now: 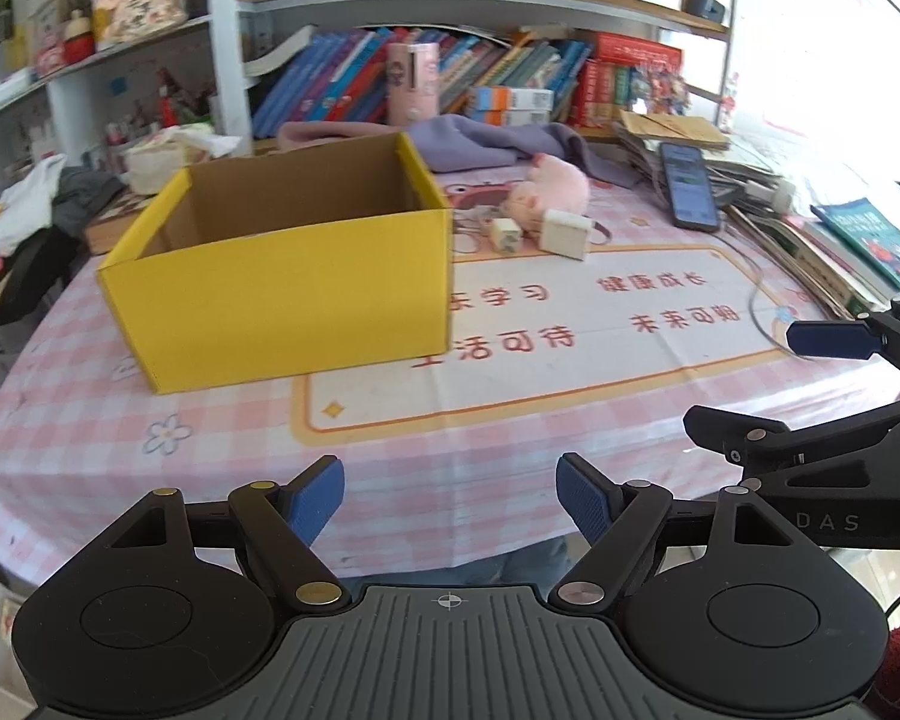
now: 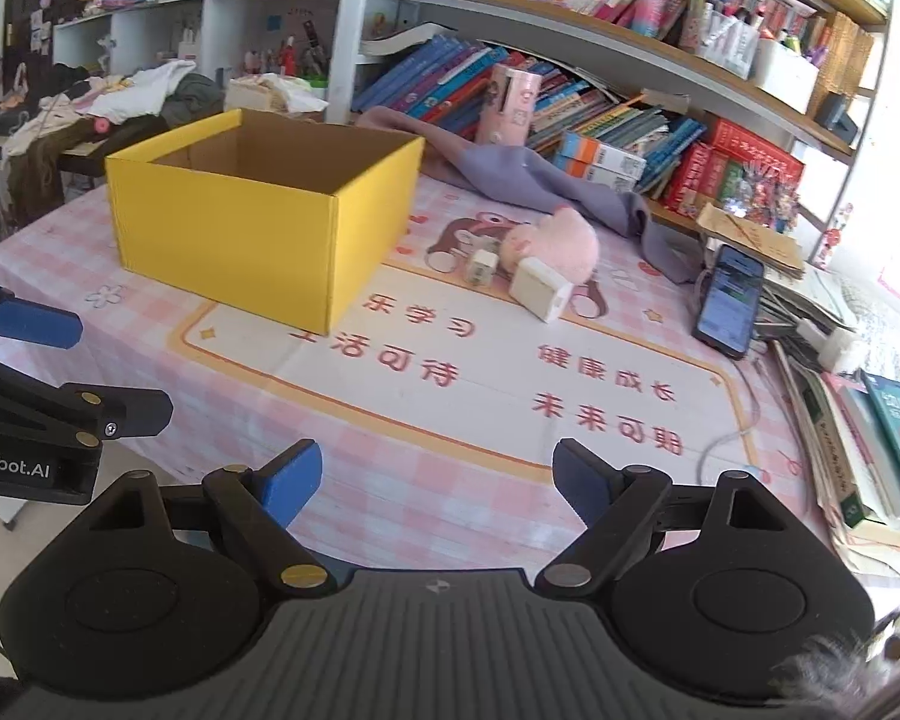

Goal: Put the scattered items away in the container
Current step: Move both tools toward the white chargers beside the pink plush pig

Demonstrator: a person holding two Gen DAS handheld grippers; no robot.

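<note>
Both tools stood with their jaws spread and nothing between the blue pads: the left tool (image 1: 450, 501) and the right tool (image 2: 438, 483) each hung over the near edge of the worktop (image 2: 390, 480), with only bare pink-checked cloth ahead of them. From the right wrist view, the scattered items lay in a tight cluster at about 12 o'clock, well apart from the tool. The pink plush toy (image 2: 555, 246) looked soft and light; it should squash under the pads, so a pinch across its rounded body would probably hold best. Touching its near side sat the white block (image 2: 540, 294), tilted, apparently rigid and smooth, so it might slip unless taken across 2 flat opposite faces. Just beside it, at about 11 o'clock, was the small cream cube (image 2: 480, 267), hard and little, needing a centred grip. What lay under the plush could not be told. The yellow box (image 2: 258, 210) stood open-topped at about 10 o'clock, near the cluster but not touching it, with no contents visible from this angle.
</note>
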